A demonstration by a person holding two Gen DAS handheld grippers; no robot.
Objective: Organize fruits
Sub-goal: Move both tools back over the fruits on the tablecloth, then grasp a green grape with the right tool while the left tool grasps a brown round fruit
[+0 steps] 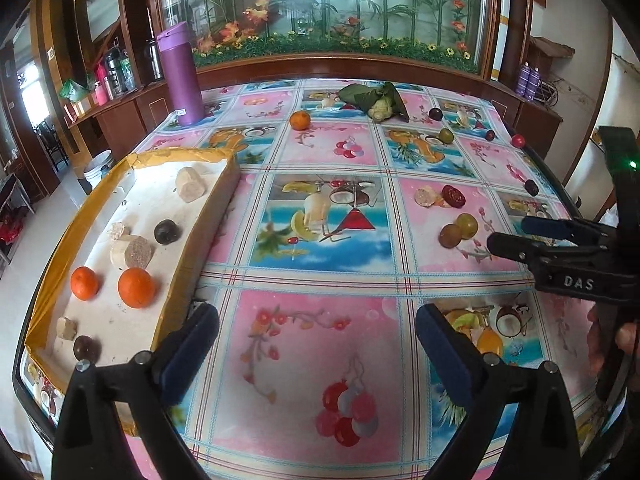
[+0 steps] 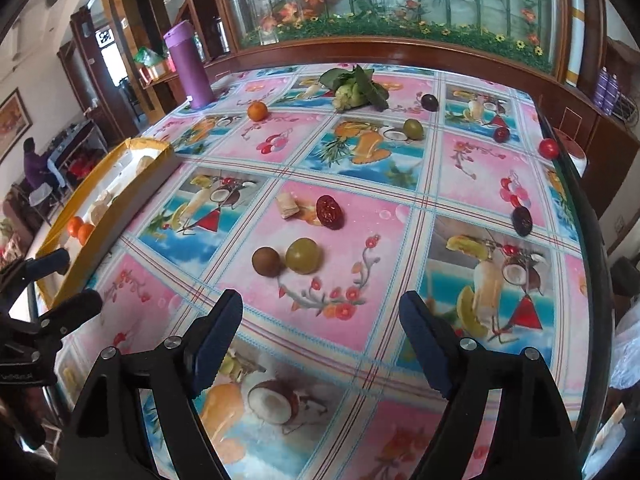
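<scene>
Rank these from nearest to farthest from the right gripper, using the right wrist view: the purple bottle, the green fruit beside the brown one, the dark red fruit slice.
1. Green fruit, straight ahead of the right gripper, beside the brown fruit.
2. Dark red fruit slice, mid-table.
3. Purple bottle, far left corner.

Both black two-finger grippers with dark blue pads hang over the fruit-print tablecloth (image 1: pixel 320 240), jaws spread wide and holding nothing. The left gripper (image 1: pixel 316 344) sits low above the cloth's near edge, its left finger close to the cloth's left side. The right gripper (image 2: pixel 320 332) hovers further toward the cloth's right side, and from the left camera its fingers (image 1: pixel 516 246) point inward across the cloth. A bare fingertip of the right hand (image 1: pixel 626 336) shows wrapped on its handle
</scene>
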